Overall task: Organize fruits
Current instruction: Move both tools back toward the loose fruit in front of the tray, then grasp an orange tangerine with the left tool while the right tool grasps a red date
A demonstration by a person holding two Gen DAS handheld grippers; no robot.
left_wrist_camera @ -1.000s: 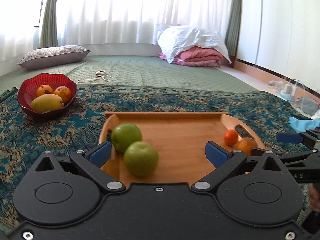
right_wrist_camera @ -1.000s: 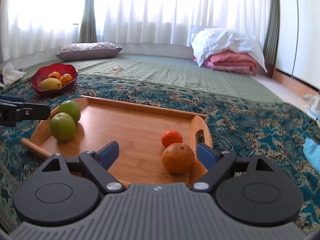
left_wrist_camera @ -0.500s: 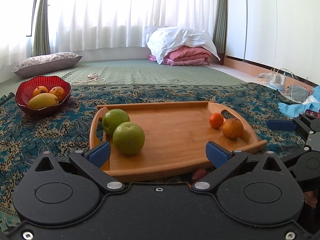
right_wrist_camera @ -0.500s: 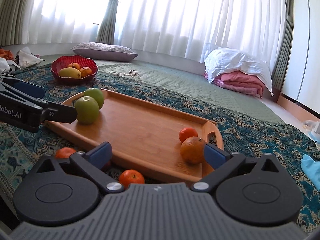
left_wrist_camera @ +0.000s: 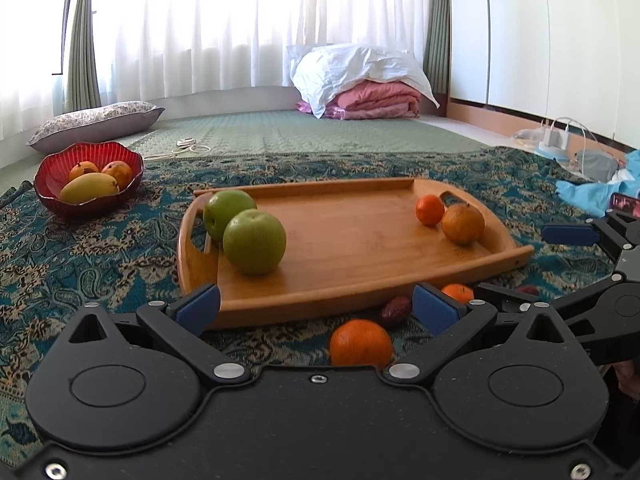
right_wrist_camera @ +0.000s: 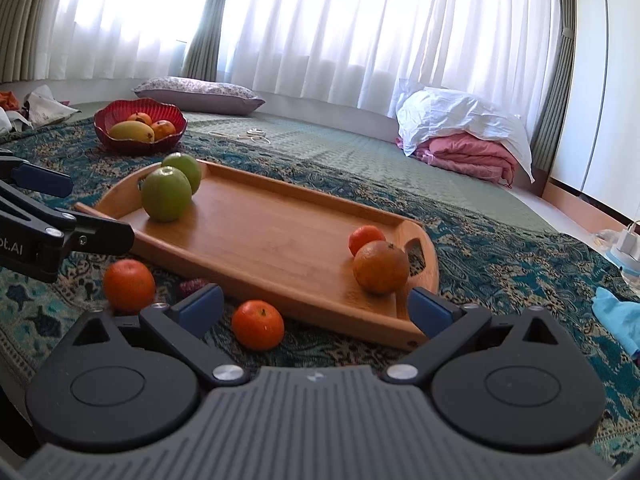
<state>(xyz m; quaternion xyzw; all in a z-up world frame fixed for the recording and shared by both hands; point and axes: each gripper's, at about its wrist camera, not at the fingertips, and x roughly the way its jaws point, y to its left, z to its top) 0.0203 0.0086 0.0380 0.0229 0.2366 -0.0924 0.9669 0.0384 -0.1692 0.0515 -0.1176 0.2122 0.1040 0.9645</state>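
Note:
A wooden tray [left_wrist_camera: 352, 256] [right_wrist_camera: 272, 248] lies on the patterned cloth. It holds two green apples [left_wrist_camera: 254, 242] [right_wrist_camera: 166, 200] at its left end and a small tangerine [left_wrist_camera: 429, 210] and an orange [left_wrist_camera: 463, 224] [right_wrist_camera: 381, 267] at its right end. Loose on the cloth in front of the tray lie two tangerines [left_wrist_camera: 361, 343] [right_wrist_camera: 258, 325] [right_wrist_camera: 129, 286] and a dark red date [left_wrist_camera: 395, 311]. My left gripper [left_wrist_camera: 316, 310] is open and empty, just behind the near tangerine. My right gripper [right_wrist_camera: 316, 308] is open and empty, near the tray's front edge.
A red bowl [left_wrist_camera: 88, 182] [right_wrist_camera: 140, 126] with a mango and other fruit stands at the back left. A pillow [left_wrist_camera: 96, 124], folded bedding [left_wrist_camera: 360, 84], a cord on the mat, and chargers and blue cloth [left_wrist_camera: 588, 192] at the right lie beyond.
Both grippers have pulled back from the tray and risen. The loose tangerines and the date in front of the tray have come into view. Both stayed open.

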